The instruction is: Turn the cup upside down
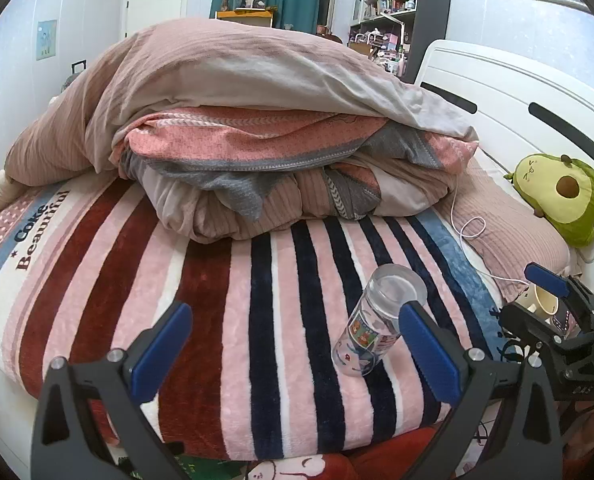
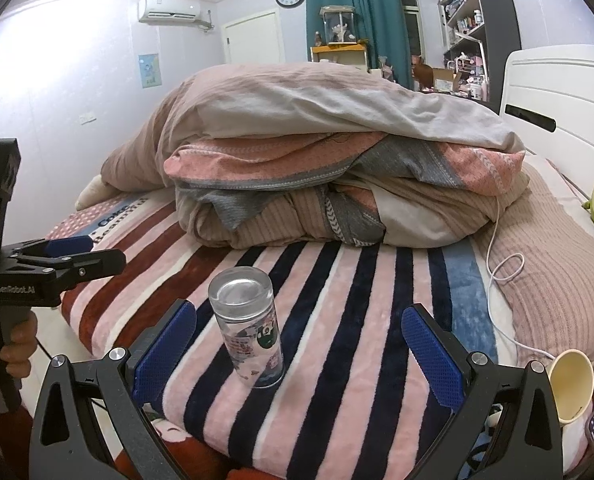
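A clear glass cup (image 2: 249,330) with cartoon stickers stands on the striped blanket (image 2: 357,320) with its thick flat base uppermost. In the left wrist view the cup (image 1: 377,320) stands just left of my right fingertip. My right gripper (image 2: 299,350) is open and empty, its blue pads on either side of the cup and apart from it. My left gripper (image 1: 293,354) is open and empty, low at the bed's front edge; it also shows at the left in the right wrist view (image 2: 69,256).
A heap of folded quilts (image 2: 337,168) fills the back of the bed. A white cable (image 2: 501,272) lies on the pink pillow (image 2: 553,292). A cream paper cup (image 2: 571,384) sits at the right. An avocado plush (image 1: 561,196) leans on the white headboard (image 1: 497,92).
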The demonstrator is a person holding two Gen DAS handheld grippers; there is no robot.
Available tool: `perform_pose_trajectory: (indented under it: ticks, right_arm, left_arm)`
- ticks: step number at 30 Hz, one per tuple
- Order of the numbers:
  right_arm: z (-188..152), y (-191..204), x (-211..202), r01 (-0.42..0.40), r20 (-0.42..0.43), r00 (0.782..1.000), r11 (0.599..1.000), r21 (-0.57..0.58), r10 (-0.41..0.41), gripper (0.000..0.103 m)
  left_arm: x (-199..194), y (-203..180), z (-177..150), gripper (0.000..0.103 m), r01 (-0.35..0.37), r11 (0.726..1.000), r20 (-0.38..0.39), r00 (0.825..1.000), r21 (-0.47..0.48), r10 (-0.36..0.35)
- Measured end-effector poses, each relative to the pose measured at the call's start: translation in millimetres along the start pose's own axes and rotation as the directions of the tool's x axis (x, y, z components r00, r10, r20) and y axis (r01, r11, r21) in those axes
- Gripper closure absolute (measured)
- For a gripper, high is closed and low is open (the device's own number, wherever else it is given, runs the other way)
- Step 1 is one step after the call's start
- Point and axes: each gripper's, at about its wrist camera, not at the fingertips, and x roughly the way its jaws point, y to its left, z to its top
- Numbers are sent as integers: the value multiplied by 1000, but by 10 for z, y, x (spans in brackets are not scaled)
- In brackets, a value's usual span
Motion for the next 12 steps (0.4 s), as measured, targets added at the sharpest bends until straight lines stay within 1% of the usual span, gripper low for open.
perform_pose_trajectory:
  ticks: [12]
  right_arm:
    - [6,-5,-48,-15,0,1000,1000,4,15,0]
  left_arm:
    - [-24,-31,21,0,8,1000,1,1000,10,-8]
